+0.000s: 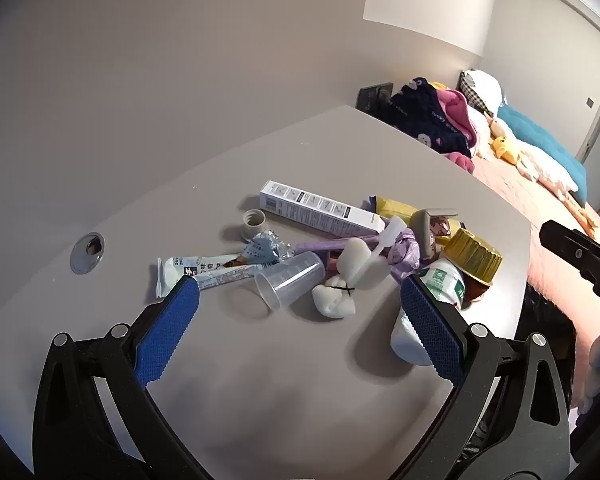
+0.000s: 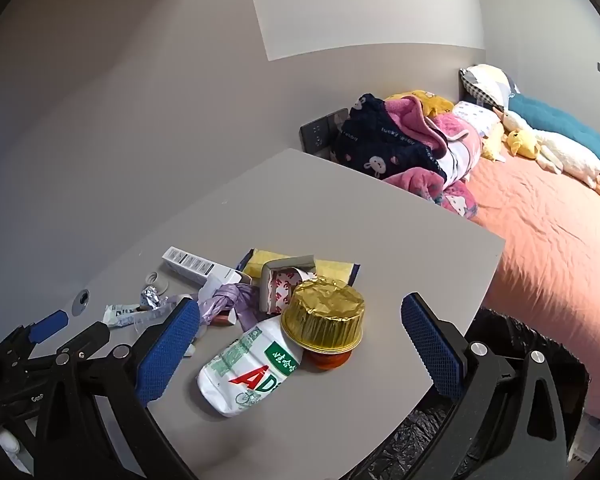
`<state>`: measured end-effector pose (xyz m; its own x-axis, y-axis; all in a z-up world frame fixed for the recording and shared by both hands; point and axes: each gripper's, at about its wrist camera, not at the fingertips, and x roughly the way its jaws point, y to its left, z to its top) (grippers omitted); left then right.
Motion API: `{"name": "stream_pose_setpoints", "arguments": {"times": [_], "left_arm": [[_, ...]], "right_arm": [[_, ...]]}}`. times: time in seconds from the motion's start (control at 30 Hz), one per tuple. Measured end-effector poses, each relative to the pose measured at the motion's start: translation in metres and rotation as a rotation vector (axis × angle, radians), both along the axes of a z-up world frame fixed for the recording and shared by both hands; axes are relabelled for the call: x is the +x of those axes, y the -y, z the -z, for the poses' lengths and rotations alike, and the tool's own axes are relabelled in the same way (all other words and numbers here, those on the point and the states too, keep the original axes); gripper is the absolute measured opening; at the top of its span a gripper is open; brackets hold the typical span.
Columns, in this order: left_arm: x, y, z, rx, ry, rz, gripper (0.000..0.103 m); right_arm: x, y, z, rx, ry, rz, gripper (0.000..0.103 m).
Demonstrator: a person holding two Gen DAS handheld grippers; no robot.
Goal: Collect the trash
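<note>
Trash lies in one loose heap on the grey surface [image 2: 380, 400], toward its far side, with bare top in front of it. That surface stands against a plain pale wall and has one round cable hole [image 1: 87, 252] near its left edge. Beside it to the right is a bed [image 2: 548, 240] with a salmon cover, carrying a pile of pink and navy clothes [image 2: 400, 148], one teal pillow [image 2: 560, 128] and yellow and white plush ducks; black plastic shows below the surface's right edge.

Counted in the heap: one clear plastic cup [image 1: 290, 282] on its side, one long white carton [image 1: 320, 210], one gold foil cup [image 2: 324, 316] upside down, one crushed white bottle [image 2: 252, 368] with green and red print, one grey threaded cap [image 1: 253, 222], one purple plastic bag [image 2: 236, 300], one yellow packet [image 2: 332, 268], one white snack wrapper [image 1: 196, 270], one bit of crumpled foil [image 2: 152, 295].

Left gripper [image 1: 300, 306] is spread wide, nothing between its blue pads, hovering just short of the heap. Right gripper [image 2: 300, 326] is likewise spread wide and holds nothing, with the bottle and foil cup seen between its fingers.
</note>
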<state>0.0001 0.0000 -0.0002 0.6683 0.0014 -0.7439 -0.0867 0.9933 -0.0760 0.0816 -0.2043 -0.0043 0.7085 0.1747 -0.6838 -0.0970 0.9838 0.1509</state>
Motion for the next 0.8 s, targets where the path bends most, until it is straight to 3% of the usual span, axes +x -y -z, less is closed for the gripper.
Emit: {"name": "stream_pose_setpoints", "arguments": {"times": [0.1,0.8], "left_arm": [[0.0,0.0015,0.0003,0.025,0.001,0.0,0.097],[0.0031,0.0035,-0.0054,0.015,0.038,0.003,0.097]], "right_arm": [[0.0007,0.0005,0.0,-0.002,-0.002,-0.001,0.1],[0.004,0.0046,-0.0004,-0.004,0.006,0.008,0.1]]}}
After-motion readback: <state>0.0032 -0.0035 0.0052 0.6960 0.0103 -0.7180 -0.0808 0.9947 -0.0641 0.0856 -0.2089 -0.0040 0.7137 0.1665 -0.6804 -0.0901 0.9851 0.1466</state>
